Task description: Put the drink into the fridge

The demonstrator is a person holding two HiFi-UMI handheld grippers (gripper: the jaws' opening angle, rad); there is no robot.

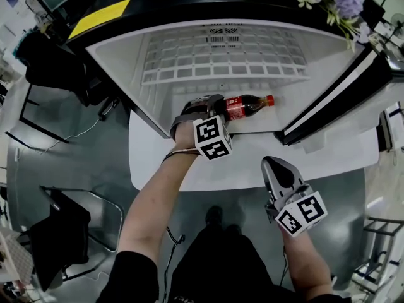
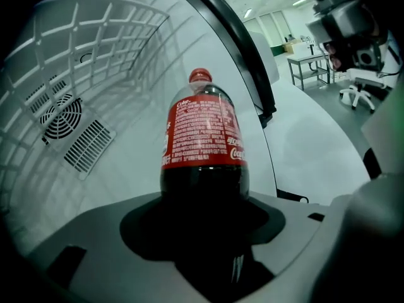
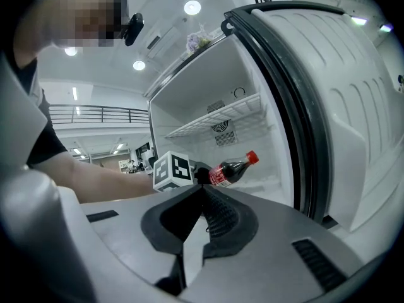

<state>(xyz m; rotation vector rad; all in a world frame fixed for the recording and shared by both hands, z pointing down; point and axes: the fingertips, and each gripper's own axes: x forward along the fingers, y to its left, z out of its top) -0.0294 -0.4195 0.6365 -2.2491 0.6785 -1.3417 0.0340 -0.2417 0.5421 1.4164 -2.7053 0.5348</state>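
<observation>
One drink: a cola bottle [image 1: 247, 105], dark, red label and cap, gripped by its base in the left gripper [image 1: 214, 106]. Jaws clamped on the lower body. The bottle is inside the open fridge [image 1: 189, 55], below the wire shelf [image 1: 221, 62], cap aimed toward the door [image 1: 341, 100] side.

Right gripper [image 1: 274, 164] hangs back outside the cabinet, over the floor. Jaws pressed together, nothing in them.

Step in hand, as I read it: set the bottle down in the lower compartment. To do it well, rotate the wrist until the bottle stands base-down, seat it flat on the fridge floor, then spread the jaws and back straight out so the pads don't drag it over. Keep the cap clear of the shelf above.

View differences:
- Left gripper view: label print, liquid level, and a round fan vent [image 2: 60, 115] on the back wall. No sense of tilt.
- Right gripper view: the bottle angled, cap higher than base; probably not resting on the floor yet, though the gap is hard to judge.
- Head view: both grippers' positions relative to the cabinet.
</observation>
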